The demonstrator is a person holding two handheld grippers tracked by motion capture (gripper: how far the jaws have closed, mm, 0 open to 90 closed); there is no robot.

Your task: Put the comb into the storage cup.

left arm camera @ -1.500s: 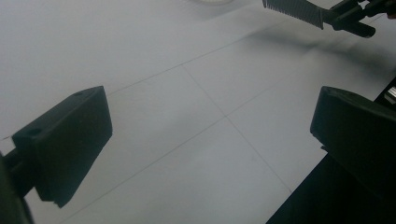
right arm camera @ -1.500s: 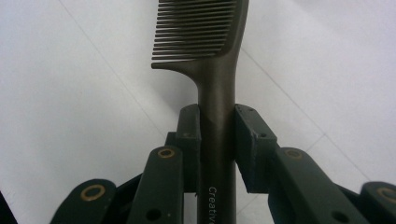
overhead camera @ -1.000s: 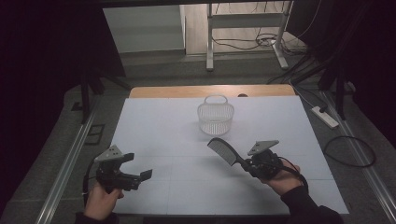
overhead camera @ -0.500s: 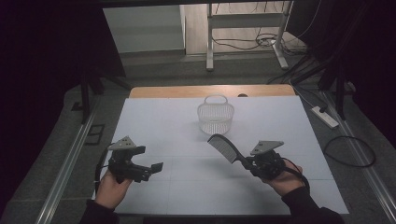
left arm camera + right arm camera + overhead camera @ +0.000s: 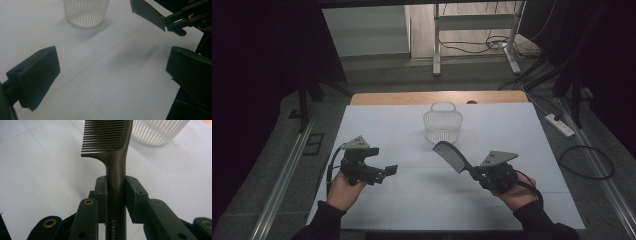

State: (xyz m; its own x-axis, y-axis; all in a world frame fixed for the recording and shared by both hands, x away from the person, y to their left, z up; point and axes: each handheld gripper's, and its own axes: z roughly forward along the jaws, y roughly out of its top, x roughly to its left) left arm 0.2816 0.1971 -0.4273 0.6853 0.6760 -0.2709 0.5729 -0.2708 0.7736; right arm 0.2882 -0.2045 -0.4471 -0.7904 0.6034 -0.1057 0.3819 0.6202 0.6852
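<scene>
My right gripper pinched the comb by its handle, raised over the tabletop just short of the basket; dropping it in remained. My left gripper hung spread, empty.

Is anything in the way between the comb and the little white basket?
No, nothing visible is in the way. The right gripper holds the comb by its handle, teeth end toward the basket. Between them lies bare white table. The left gripper is off to the side.
</scene>
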